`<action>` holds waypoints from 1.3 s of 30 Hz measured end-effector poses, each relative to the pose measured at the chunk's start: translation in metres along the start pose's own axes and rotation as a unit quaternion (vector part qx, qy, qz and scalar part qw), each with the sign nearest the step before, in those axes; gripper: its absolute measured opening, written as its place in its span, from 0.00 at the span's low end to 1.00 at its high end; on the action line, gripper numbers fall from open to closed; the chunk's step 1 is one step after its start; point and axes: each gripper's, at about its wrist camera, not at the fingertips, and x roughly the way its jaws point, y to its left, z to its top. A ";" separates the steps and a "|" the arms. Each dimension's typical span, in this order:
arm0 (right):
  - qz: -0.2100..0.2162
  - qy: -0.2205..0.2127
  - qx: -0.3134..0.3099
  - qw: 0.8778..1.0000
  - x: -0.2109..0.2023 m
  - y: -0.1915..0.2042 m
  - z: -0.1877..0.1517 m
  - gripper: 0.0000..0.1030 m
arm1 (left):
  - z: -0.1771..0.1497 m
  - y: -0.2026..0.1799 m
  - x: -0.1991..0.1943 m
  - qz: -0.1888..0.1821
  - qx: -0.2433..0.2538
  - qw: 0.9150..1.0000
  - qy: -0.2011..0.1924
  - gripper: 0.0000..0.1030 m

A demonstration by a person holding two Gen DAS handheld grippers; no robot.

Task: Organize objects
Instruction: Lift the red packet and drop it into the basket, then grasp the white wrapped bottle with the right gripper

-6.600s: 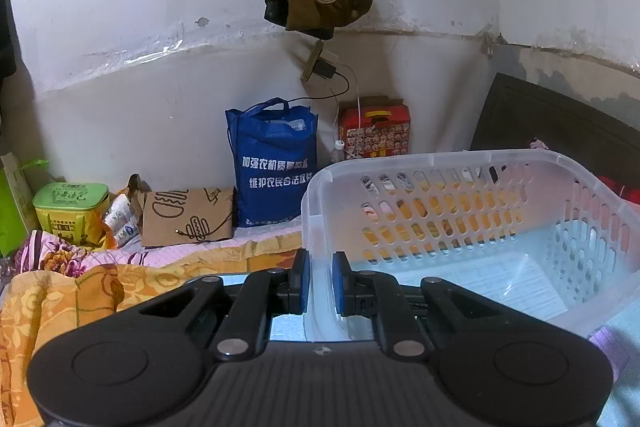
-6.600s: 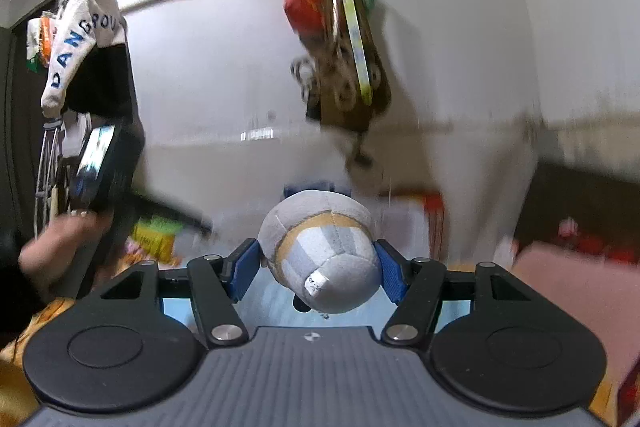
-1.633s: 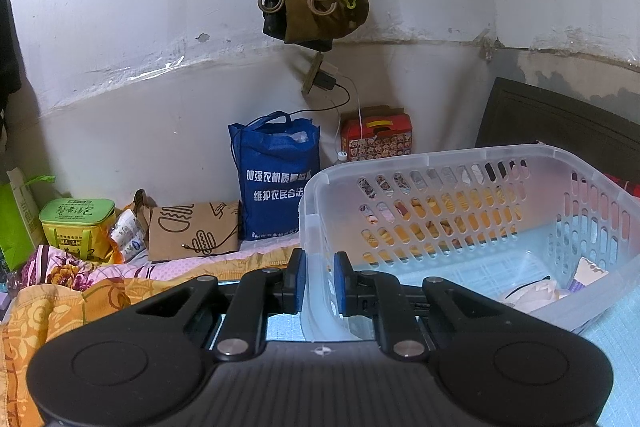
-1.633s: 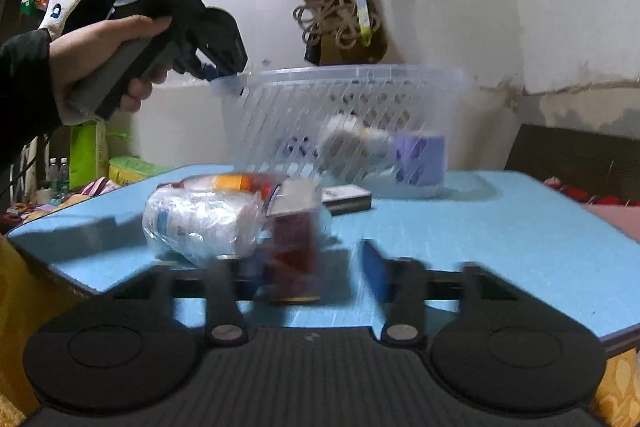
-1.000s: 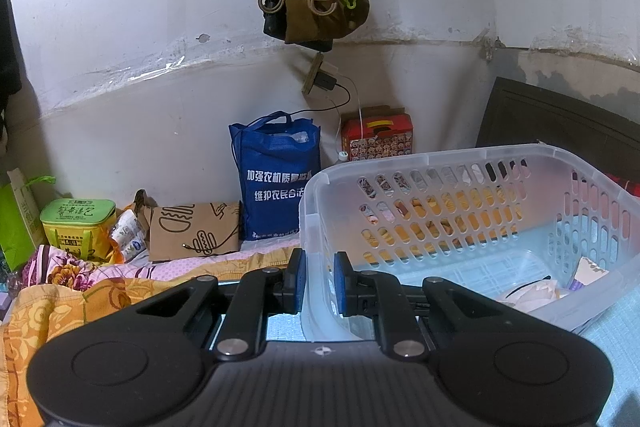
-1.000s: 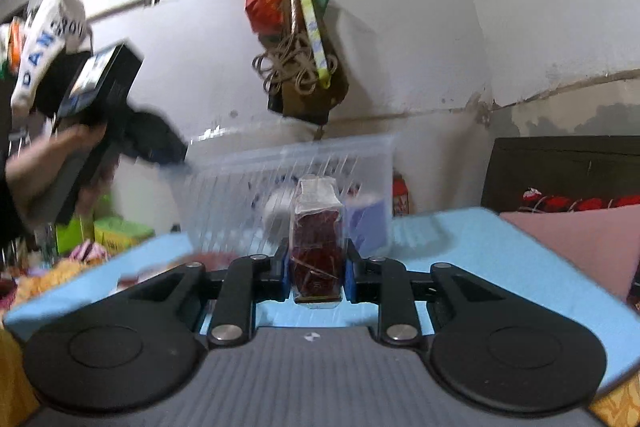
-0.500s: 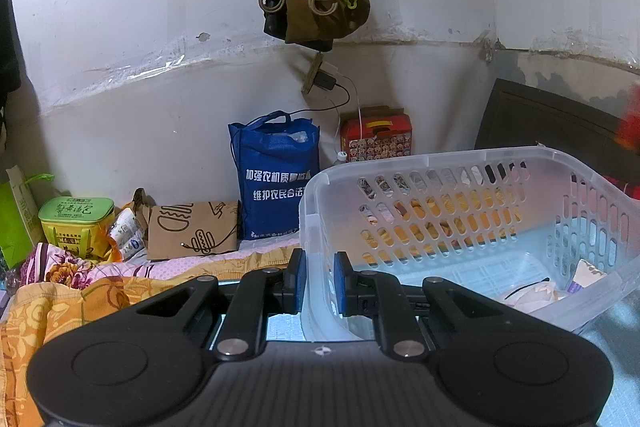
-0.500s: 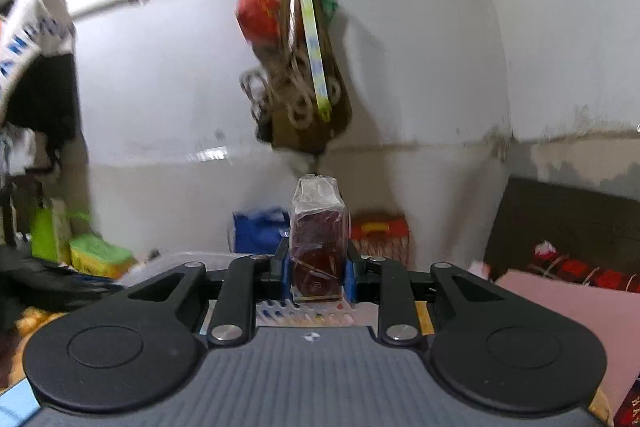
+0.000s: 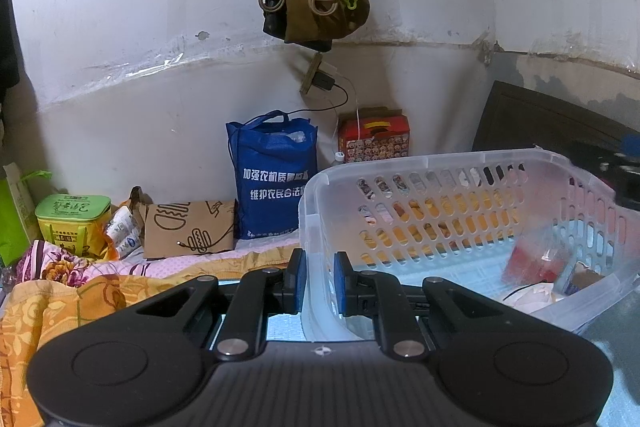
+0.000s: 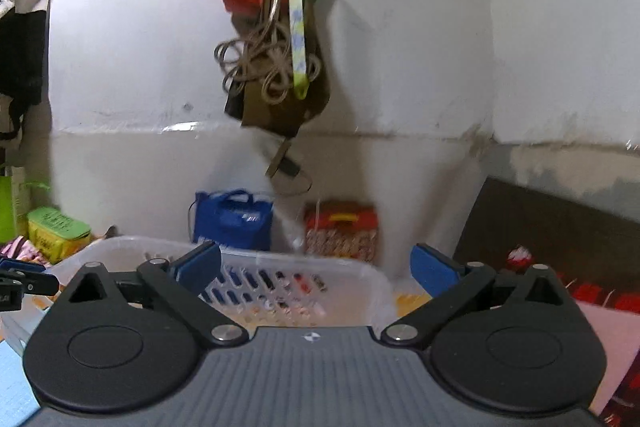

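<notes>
Red packet (image 9: 536, 259), clear-wrapped and blurred, inside white perforated plastic basket (image 9: 440, 163) toward its right wall, beside pale crumpled items on basket floor. Right gripper (image 10: 316, 269) over basket rim, jaws just sprung wide with nothing between; left gripper (image 9: 320, 279) clenched on basket's near rim, steadying it. Drop-off step judged complete; next move calls for swinging back to fetch another item from blue table (image 9: 280, 327)

Red packet (image 9: 534, 259) in basket (image 9: 440, 163) motion-blurred, label unreadable; basket's right end cut off by frame edge
</notes>
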 end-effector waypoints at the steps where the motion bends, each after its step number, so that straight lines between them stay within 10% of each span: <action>1: -0.006 -0.003 0.001 1.000 -0.006 0.001 -0.001 1.00 | 0.000 0.000 0.000 0.001 0.000 1.000 0.000 0.17; 21: 0.037 -0.013 0.062 0.997 -0.174 0.082 -0.126 1.00 | -0.002 -0.005 0.000 0.007 0.007 1.000 -0.002 0.17; 30: 0.090 0.033 0.017 0.995 -0.162 0.130 -0.141 0.98 | -0.002 -0.003 -0.001 0.004 0.005 1.000 -0.001 0.17; 39: 0.100 0.064 0.024 0.993 -0.151 0.122 -0.153 0.73 | -0.002 -0.001 -0.001 0.001 0.004 1.000 -0.001 0.17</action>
